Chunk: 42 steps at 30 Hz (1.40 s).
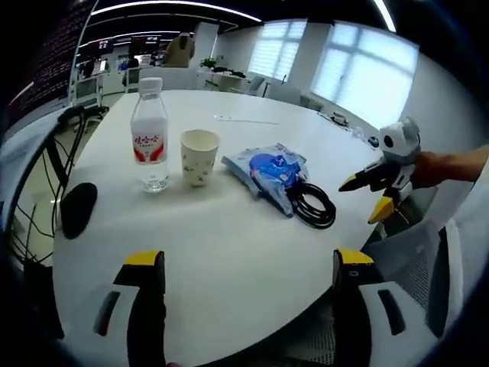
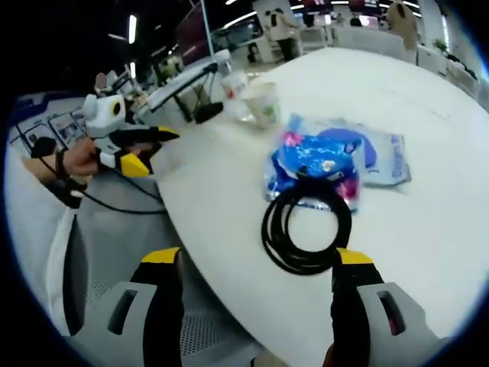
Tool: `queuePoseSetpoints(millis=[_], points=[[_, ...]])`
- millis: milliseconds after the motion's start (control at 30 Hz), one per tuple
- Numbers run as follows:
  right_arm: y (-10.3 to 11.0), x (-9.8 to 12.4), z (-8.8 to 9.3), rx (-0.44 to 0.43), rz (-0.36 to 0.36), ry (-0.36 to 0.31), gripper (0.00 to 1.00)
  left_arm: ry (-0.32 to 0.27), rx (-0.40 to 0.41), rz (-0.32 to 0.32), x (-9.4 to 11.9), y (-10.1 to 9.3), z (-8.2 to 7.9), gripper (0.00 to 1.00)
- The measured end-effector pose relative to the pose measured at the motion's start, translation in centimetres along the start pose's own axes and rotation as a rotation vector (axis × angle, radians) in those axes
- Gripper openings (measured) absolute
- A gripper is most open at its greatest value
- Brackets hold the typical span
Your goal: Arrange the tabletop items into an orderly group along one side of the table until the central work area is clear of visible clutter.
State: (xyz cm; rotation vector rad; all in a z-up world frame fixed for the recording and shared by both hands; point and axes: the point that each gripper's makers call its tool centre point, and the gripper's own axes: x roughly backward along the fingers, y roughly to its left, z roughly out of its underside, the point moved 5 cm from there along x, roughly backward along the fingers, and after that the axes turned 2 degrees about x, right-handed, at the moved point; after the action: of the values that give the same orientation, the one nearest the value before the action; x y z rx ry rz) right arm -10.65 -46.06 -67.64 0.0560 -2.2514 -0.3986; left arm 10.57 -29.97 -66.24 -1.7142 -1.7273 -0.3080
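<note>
left hand-held gripper (image 1: pixel 241 264) spread, holding nothing, low over the counter (image 1: pixel 229 245) | left to right: water bottle (image 1: pixel 150 134), paper cup (image 1: pixel 199 156), blue wipes pack (image 1: pixel 267 170), black cable coil (image 1: pixel 313 205) touching the pack | right hand-held gripper (image 2: pixel 258 264) spread just short of the coil, I'd pinch the whole bundle | black mouse (image 1: pixel 78 208) sits by the left edge

On the round white table (image 1: pixel 229 229) we see, from left to right in the left gripper view, a black mouse (image 1: pixel 78 208), a water bottle (image 1: pixel 150 136), a paper cup (image 1: pixel 199 157), a blue packet (image 1: pixel 267 172), a coiled black cable (image 1: pixel 313 205) touching the packet's near end, and farther off a thin white strip (image 1: pixel 246 119).
</note>
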Motion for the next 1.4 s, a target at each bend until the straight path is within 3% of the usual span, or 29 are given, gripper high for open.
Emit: queuePoseSetpoints(millis=[467,900,1167,1400], points=[[-1.0,0.1,-0.2,-0.02,0.048,-0.009,0.78,-0.019,-0.003,0.002,0.1,-0.4,-0.5,0.9],[-3.5,-0.2,-0.4,-0.204,0.114,-0.097,0.73,-0.013,0.02,-0.004,0.3,-1.0,0.2,0.87],[-4.9,-1.3,-0.6,-0.266,0.157,-0.093,0.63,-0.014,0.037,-0.024,0.5,-0.9,0.5,0.86],[-6.2,-2.4,-0.6,-0.26,0.213,-0.057,0.55,-0.029,0.044,-0.029,0.6,-1.0,0.2,0.86]])
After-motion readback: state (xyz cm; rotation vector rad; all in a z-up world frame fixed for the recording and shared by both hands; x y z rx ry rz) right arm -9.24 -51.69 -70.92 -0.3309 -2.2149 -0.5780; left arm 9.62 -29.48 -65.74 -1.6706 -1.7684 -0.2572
